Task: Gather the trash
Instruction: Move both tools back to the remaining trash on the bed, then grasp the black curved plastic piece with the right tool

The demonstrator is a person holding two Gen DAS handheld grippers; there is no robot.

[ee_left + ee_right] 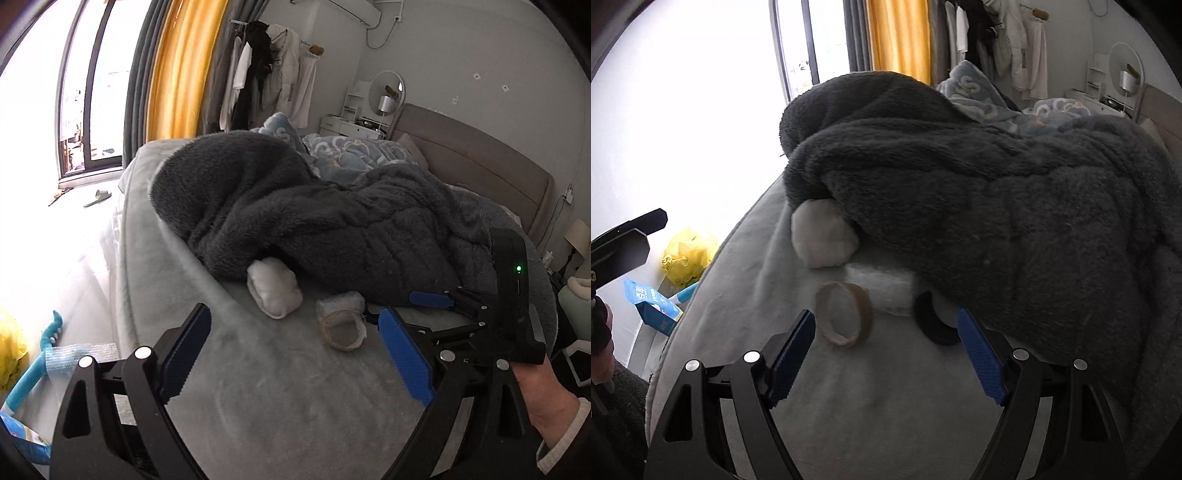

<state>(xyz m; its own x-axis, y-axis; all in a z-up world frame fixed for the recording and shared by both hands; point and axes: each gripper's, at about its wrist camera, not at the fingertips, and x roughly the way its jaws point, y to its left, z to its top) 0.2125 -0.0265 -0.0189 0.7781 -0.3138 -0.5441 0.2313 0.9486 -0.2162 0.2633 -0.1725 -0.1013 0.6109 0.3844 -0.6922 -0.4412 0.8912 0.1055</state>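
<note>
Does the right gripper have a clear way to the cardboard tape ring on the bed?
Probably yes. The right gripper, jaws open, faces the cardboard tape ring lying on bare bedsheet, clear of the dark blanket.

Bare grey bed sheet [886,398] in front of both grippers: open room for approach; dark fleece blanket [1015,206] heaped behind, overhanging white wad [823,240] and black ring [936,325]; cardboard tape ring [844,314] lies apart from blanket, reachable from above; right gripper [417,310] crowds the right side.

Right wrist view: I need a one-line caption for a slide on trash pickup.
Open right hand-held gripper nears an empty tape roll core and white wad beside a dark fleece blanket.
</note>
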